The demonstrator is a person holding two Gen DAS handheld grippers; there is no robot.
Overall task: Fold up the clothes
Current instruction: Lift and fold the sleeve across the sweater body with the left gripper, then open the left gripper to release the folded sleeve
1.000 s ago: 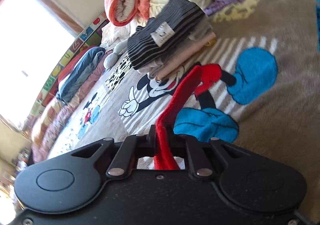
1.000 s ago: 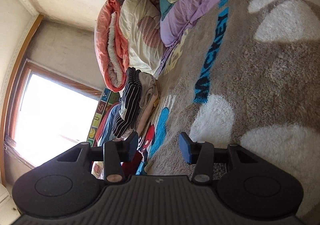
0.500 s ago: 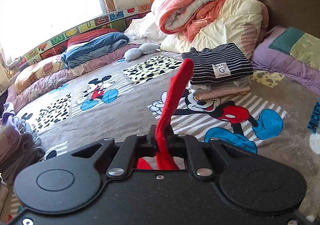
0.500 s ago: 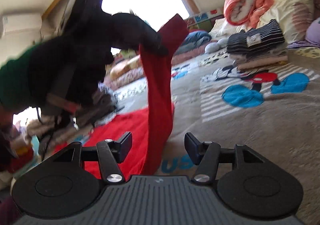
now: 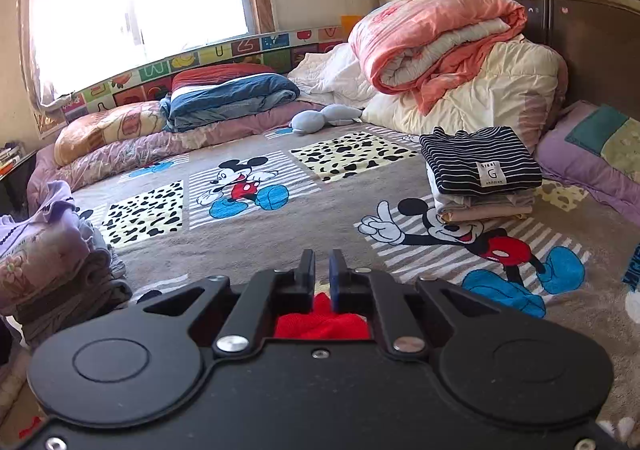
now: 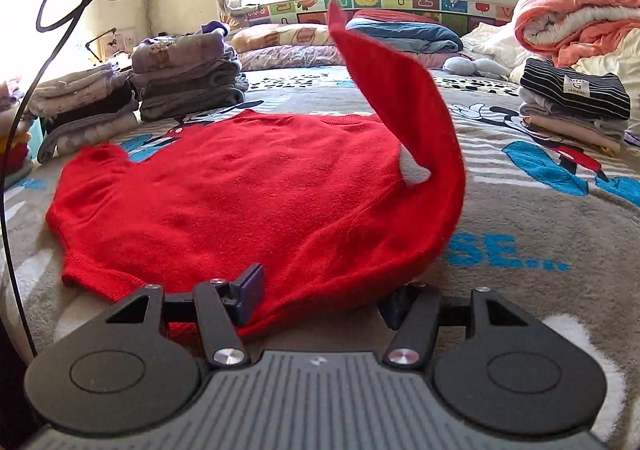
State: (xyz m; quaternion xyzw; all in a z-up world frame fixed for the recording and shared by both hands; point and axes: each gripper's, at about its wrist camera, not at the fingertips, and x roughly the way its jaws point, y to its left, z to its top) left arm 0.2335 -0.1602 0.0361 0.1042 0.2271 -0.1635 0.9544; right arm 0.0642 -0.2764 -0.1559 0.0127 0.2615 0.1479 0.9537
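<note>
A red sweater (image 6: 248,198) lies spread on the Mickey Mouse blanket (image 6: 540,210). Its right sleeve (image 6: 404,98) is in mid-air, curling up and over toward the body. My right gripper (image 6: 320,294) is open and low at the sweater's near hem, with the hem edge lying between its fingers. My left gripper (image 5: 321,274) has its jaws a small gap apart with nothing between them; a bit of red sweater (image 5: 320,324) shows below it. The left hand shows high at the top left of the right wrist view.
A folded stack topped by a striped shirt (image 5: 480,166) sits at the right on the bed. Unfolded piles of clothes (image 6: 180,78) stand at the left. Rolled quilts (image 5: 448,46) and pillows lie along the headboard and window side.
My left gripper held the red sleeve up, then let it go; the sleeve now falls free. Both cameras swung level. My right gripper came down to the sweater's hem.
</note>
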